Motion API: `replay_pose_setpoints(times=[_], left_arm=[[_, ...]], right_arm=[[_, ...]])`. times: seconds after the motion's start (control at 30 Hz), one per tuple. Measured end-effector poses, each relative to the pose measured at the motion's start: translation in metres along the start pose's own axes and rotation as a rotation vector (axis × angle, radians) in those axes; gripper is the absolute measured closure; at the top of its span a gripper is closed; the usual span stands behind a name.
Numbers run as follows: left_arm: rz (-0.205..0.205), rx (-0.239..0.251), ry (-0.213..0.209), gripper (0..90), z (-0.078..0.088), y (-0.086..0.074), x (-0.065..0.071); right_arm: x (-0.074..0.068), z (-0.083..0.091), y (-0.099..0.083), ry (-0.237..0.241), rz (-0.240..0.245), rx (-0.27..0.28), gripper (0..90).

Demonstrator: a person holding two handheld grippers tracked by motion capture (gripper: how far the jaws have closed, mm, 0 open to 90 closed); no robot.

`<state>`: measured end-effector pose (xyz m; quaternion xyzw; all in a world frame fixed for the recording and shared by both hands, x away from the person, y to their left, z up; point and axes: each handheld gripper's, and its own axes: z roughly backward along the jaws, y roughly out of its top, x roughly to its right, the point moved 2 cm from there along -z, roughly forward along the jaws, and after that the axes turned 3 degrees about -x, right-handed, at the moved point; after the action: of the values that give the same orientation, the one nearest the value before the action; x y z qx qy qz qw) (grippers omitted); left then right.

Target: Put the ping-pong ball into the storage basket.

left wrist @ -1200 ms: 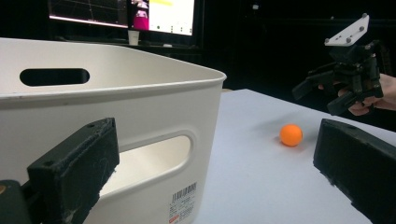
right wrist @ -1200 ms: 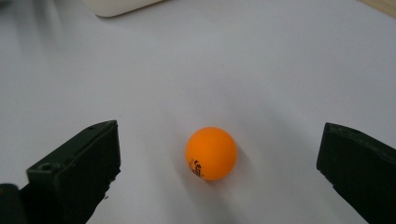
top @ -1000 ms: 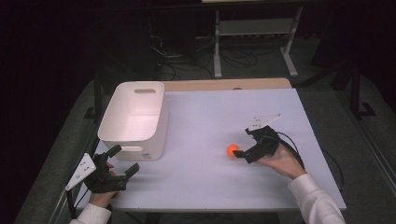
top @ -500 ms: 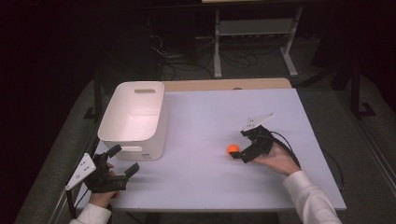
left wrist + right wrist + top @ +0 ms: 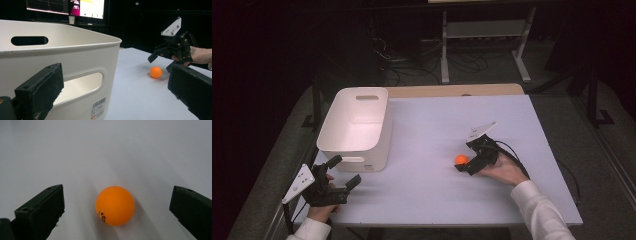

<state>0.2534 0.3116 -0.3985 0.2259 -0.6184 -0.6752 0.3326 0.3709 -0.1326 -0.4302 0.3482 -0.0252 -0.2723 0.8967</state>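
The orange ball (image 5: 115, 205) looks smooth, matt plastic; the white bin (image 5: 353, 129) is smooth, slightly glossy plastic; the table (image 5: 437, 125) has a matt surface.

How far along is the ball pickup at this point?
Early. Done: the right tongs are open, straddling the orange ball. In hand: closing on it; the ball lies ungripped on the table. Left: grasp, lift, probably drop into the white bin. The left tongs idle, open.
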Motion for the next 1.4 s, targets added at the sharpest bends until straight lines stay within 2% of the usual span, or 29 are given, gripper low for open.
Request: replay_pose_setpoints(times=[0.17,0.23,0.37,0.4,0.47,0.53,0.7,0.77,0.8,0.83,0.97,1.1,1.2,1.23,1.37,1.4], left_arm=[[-0.01,-0.006,-0.002,0.0,0.0005,0.0,-0.0002],[-0.013,-0.007,-0.002,0.0,0.0008,0.0,-0.0004],[-0.014,-0.007,-0.003,0.0,0.0009,0.0,-0.0002],[-0.012,-0.007,-0.002,0.0,0.001,0.0,-0.0002],[-0.012,-0.007,-0.002,0.0,0.001,0.0,-0.0002],[-0.012,-0.006,-0.004,0.0,0.0009,-0.0001,-0.0001],[-0.013,-0.007,-0.003,0.0,0.0009,0.0,-0.0002],[-0.013,-0.005,-0.003,0.0,0.001,-0.0001,0.0],[-0.013,-0.005,-0.003,0.0,0.001,-0.0001,0.0],[-0.01,0.0,-0.005,0.0,0.0008,-0.0001,0.0004],[-0.003,0.004,-0.005,0.0,0.0007,0.0001,0.0009],[-0.011,0.003,-0.006,0.0,0.0009,0.0001,0.0006],[-0.003,0.006,-0.007,0.0,0.0006,0.0001,0.0009],[-0.004,0.004,-0.006,0.0,0.0006,0.0,0.0008],[-0.008,0.002,-0.005,0.0,0.0007,0.0,0.0007],[-0.018,-0.006,-0.004,0.0,0.0013,-0.0001,-0.0001]], right_arm=[[0.0021,-0.0051,-0.0012,0.005,-0.001,-0.017,2.2],[0.0039,-0.0061,-0.0017,0.025,-0.003,-0.019,7.7],[0.0057,-0.0043,-0.0023,0.03,-0.006,-0.013,14.3],[0.0079,-0.0041,-0.0028,0.03,0.007,-0.014,19.2],[0.008,-0.0039,-0.0031,0.033,0.007,-0.015,21.1],[0.0072,-0.0033,-0.0039,0.053,-0.01,-0.023,26.3],[0.0079,-0.0053,-0.005,0.05,0.001,-0.035,31.3],[0.0078,-0.0069,-0.0054,0.048,0.012,-0.04,37.5],[0.0078,-0.0069,-0.0054,0.048,0.012,-0.04,37.5],[0.0076,-0.0071,-0.0057,0.045,0.001,-0.042,42.7],[0.0091,-0.007,-0.0064,0.05,0.011,-0.046,48.5],[0.009,-0.0057,-0.007,0.055,-0.007,-0.046,49.1],[0.0086,-0.0049,-0.007,0.058,-0.007,-0.046,49.2],[0.0092,-0.0034,-0.0065,0.046,0.004,-0.04,49.2],[0.0078,0.0005,-0.0047,0.056,-0.002,-0.026,49.3],[0.0078,0.0024,-0.0039,0.047,-0.001,-0.021,49.3]])
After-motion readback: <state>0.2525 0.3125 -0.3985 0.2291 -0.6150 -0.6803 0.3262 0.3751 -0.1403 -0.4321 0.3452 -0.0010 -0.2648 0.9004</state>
